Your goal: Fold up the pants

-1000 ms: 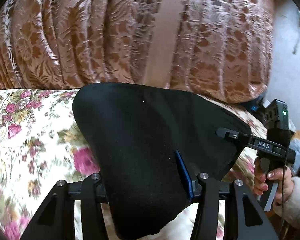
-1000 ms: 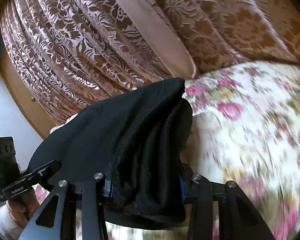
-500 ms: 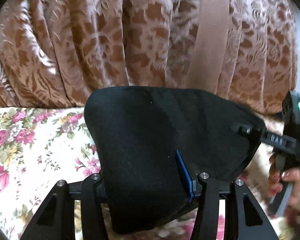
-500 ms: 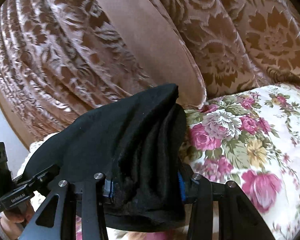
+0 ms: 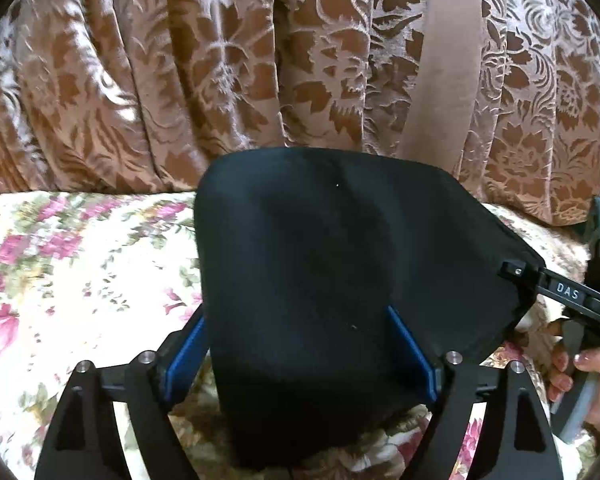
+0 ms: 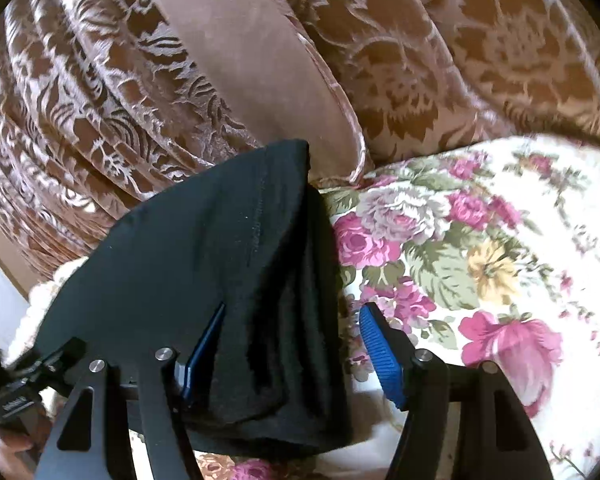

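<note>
Pants [image 5: 340, 280], black and folded, lie on the floral bed [image 5: 80, 280]. Only the right wrist view shows their stacked layers at 3 o'clock. Left gripper [image 5: 300, 356] and right gripper [image 6: 292, 352], clenched before, now stand released around them.

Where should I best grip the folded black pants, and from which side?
Probably the layered edge of the folded black pants, nearest the right gripper: the layers stack there, so one pinch from the near side, low over the flowered bed cover, catches all.
</note>
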The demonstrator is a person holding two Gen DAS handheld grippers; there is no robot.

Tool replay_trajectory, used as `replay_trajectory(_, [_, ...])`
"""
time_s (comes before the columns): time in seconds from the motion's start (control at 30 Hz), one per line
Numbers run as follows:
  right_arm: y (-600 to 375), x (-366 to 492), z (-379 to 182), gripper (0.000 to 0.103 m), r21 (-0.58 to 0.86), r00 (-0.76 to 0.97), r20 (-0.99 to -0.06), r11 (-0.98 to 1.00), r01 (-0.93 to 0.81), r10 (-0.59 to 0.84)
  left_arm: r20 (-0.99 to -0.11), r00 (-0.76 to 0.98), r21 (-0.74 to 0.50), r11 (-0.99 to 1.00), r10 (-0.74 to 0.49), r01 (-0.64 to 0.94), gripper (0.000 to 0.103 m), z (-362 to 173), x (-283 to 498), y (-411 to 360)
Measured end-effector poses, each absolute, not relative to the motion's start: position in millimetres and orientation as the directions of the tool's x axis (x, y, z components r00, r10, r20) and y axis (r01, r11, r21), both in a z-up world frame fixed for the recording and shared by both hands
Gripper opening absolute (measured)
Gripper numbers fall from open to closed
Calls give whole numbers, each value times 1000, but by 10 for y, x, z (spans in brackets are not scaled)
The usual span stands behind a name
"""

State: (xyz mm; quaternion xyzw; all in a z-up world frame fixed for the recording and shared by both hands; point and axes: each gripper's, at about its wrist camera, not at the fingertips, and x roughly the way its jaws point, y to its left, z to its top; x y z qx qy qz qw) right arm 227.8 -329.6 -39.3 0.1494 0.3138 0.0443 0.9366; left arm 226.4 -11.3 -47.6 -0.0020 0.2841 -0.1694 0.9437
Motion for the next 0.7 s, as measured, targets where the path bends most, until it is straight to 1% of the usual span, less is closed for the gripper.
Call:
replay_trajectory(0.07, [-3210, 2174, -326, 68, 236, 817, -566, 971, 31, 111, -515, 818, -40, 960, -257, 276, 87, -440, 2112, -165])
replay_trajectory(0.17, [-3122, 1998, -237, 68, 168, 841, -539, 984, 53, 47, -482, 856, 51, 969, -187, 240, 88, -427, 1857, -258])
replay_trajectory(0.2, [-3109, 1937, -210, 69, 156, 848, -530, 986, 64, 29, -475, 863, 66, 971, -172, 230, 89, -429, 1801, -269])
replay_trajectory(0.23, [-3100, 1876, -192, 69, 146, 851, -525, 986, 78, 11, -470, 870, 87, 973, -149, 214, 95, -440, 1709, -295])
replay_trajectory(0.27, [-3094, 1797, -172, 69, 139, 854, -521, 986, 93, -8, -472, 871, 96, 974, -138, 207, 97, -450, 1656, -303])
replay_trajectory(0.4, [-3061, 1550, -96, 70, 125, 868, -494, 984, 124, -46, -470, 873, 121, 970, -131, 211, 97, -487, 1407, -331])
replay_trajectory(0.53, [-2927, 1297, -66, 70, 104, 867, -495, 988, 118, -51, -490, 862, 97, 975, -128, 200, 97, -506, 1229, -323])
replay_trajectory(0.63, [-2780, 1079, -36, 70, 89, 878, -478, 991, 96, -42, -459, 881, 105, 978, -115, 182, 97, -495, 1053, -315])
replay_trajectory(0.7, [-2708, 982, -33, 70, 89, 877, -480, 992, 90, -36, -428, 900, 119, 982, -85, 150, 98, -455, 942, -306])
